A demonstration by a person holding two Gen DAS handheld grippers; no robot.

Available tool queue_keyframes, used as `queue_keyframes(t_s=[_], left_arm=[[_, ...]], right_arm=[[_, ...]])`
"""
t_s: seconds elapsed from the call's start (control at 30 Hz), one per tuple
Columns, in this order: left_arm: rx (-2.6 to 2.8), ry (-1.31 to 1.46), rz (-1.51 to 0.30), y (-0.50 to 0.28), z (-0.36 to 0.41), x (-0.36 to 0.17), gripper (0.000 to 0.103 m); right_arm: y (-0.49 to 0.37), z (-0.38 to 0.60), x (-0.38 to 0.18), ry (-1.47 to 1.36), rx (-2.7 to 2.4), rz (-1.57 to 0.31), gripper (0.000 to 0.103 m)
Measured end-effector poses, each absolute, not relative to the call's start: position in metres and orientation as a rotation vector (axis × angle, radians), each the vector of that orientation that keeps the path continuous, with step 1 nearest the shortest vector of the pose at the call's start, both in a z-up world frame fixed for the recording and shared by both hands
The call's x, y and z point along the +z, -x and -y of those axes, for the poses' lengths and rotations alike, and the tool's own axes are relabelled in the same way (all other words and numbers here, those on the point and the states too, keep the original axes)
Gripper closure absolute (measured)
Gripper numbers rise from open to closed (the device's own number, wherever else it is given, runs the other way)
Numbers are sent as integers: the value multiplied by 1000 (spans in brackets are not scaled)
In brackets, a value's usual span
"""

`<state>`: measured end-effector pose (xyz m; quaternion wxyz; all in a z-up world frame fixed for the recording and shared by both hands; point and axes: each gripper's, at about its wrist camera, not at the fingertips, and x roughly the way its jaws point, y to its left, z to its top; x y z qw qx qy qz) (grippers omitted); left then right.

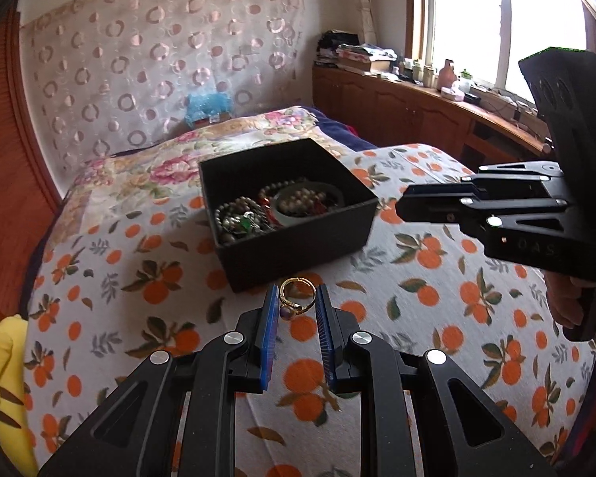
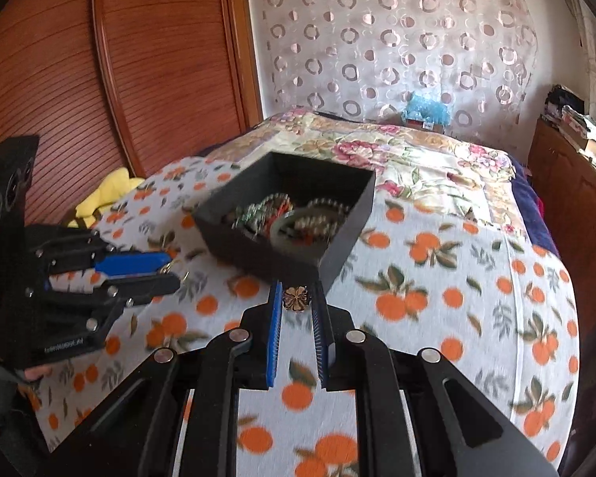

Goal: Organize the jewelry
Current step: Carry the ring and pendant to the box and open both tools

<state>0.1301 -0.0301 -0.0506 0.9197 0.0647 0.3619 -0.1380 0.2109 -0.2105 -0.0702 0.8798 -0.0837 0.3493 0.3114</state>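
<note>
I see the bed [image 1: 437,278] filling most of both views, covered by a white blanket printed with oranges [image 2: 437,298], with a floral quilt [image 1: 167,167] further back toward the circle-patterned curtain [image 1: 139,59]. A wooden sliding door [image 2: 119,79] stands along one side, and a wooden cabinet [image 1: 409,107] under the window carries clutter on top.

On the blanket sits the black box [image 1: 298,246], open at the top and holding a tangle of beaded bracelets [image 1: 238,218] plus a pale bangle [image 1: 310,202]. A yellow cloth [image 2: 107,194] lies at the bed's edge near the door.

My left gripper [image 1: 298,302] hovers just in front of the box's near wall. Its fingers [image 1: 272,306] are closed to a narrow gap around a gold ring [image 1: 296,296] with a purple stone — the band is pinched between the blue pads.

My right gripper [image 2: 298,298] is off to the box's other side, near its corner. Its fingers [image 2: 276,306] are likewise drawn in tight on a small gold flower-shaped piece [image 2: 297,298], held clear of the blanket. Whether that piece is an earring or a brooch, I cannot tell.
</note>
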Motion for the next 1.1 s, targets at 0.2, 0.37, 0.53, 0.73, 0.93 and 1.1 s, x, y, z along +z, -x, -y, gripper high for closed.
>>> queue_keyframes(t_s=[0.2, 0.37, 0.53, 0.73, 0.93, 1.1], left_arm=[[-267, -119, -743, -138, 23, -48, 86], [-256, -113, -741, -144, 19, -46, 86], [-247, -126, -735, -153, 17, -40, 86], [-235, -125, -718, -163, 14, -28, 86], [-220, -118, -720, -177, 13, -26, 86], [-209, -117, -727, -190, 17, -28, 86]], right_arm=[[-230, 200, -62, 182, 643, -719, 86], [-245, 188, -60, 196, 631, -716, 86], [-261, 181, -63, 184, 628, -724, 86], [-266, 178, -66, 155, 635, -729, 84], [-267, 183, -61, 127, 638, -716, 71], [-262, 195, -63, 117, 624, -714, 71]])
